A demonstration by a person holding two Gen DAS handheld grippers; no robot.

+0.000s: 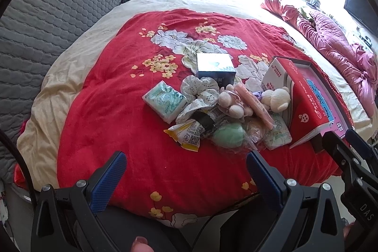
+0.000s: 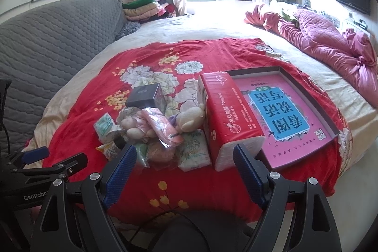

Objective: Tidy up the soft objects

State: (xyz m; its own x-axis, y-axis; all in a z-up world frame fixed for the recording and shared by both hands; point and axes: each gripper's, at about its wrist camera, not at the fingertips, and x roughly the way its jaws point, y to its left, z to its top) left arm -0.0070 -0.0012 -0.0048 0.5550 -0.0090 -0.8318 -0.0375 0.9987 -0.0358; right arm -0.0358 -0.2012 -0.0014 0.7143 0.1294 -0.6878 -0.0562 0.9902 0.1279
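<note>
A heap of soft items lies on the red floral blanket (image 1: 113, 129): a green-white tissue pack (image 1: 165, 100), a floral scrunchie (image 1: 199, 91), pink pompoms (image 1: 230, 104), a cream plush toy (image 1: 276, 98), a green sponge (image 1: 228, 135) and a yellow packet (image 1: 186, 136). A red tissue pack (image 2: 226, 115) leans on a pink-lined box lid (image 2: 290, 110). My left gripper (image 1: 186, 169) is open and empty just before the heap. My right gripper (image 2: 184, 162) is open and empty in front of the heap and the red pack.
A dark square box (image 1: 216, 67) stands behind the heap. A grey quilted headboard (image 1: 47, 23) runs along the left. A pink quilt (image 2: 330, 49) is bunched at the right. Folded blankets (image 2: 146, 7) are stacked by the window.
</note>
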